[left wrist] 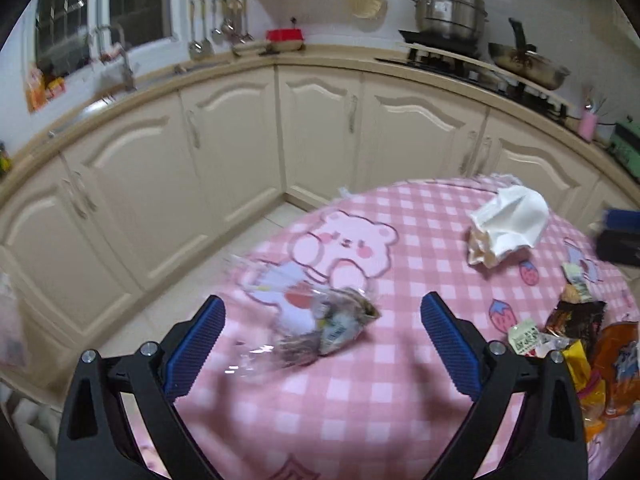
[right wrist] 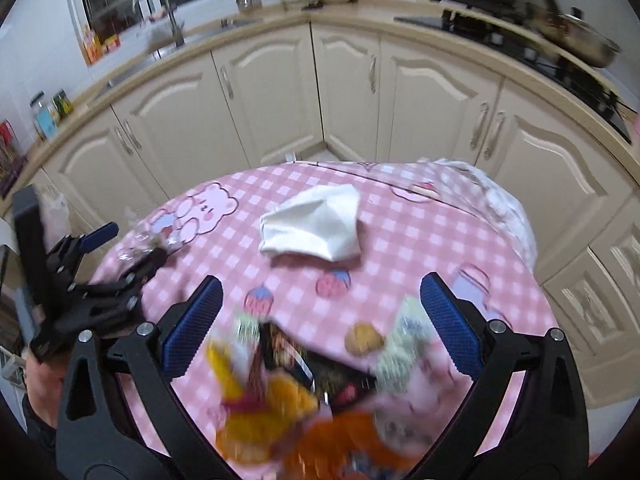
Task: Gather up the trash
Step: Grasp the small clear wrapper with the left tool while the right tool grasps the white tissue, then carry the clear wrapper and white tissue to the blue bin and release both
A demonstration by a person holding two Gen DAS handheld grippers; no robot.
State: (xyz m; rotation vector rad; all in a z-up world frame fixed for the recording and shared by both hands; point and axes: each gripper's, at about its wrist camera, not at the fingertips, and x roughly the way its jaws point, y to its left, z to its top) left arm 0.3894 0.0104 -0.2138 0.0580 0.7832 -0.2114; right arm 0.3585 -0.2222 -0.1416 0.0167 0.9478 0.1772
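Observation:
A crumpled clear plastic wrapper (left wrist: 320, 332) lies on the pink checked tablecloth (left wrist: 360, 408) near the table's left edge. My left gripper (left wrist: 323, 306) hovers over it, open, with the wrapper between the blue pads (left wrist: 200, 344) but untouched. A crumpled white napkin (left wrist: 508, 224) lies further back on the right. Beside it lies a heap of dark, yellow and orange snack wrappers (left wrist: 576, 320). My right gripper (right wrist: 322, 284) stands open above that blurred heap (right wrist: 288, 384), holding nothing. The napkin (right wrist: 316, 228) lies beyond its fingers. The left gripper (right wrist: 128, 248) shows at the left.
Cream kitchen cabinets (left wrist: 240, 140) curve round behind the table, with tiled floor (left wrist: 248, 236) in between. A steel pot (left wrist: 448, 12) and a pan (left wrist: 528, 64) stand on the stove, and a sink tap (left wrist: 120, 52) is at the left. A hand (right wrist: 40, 376) holds the left gripper.

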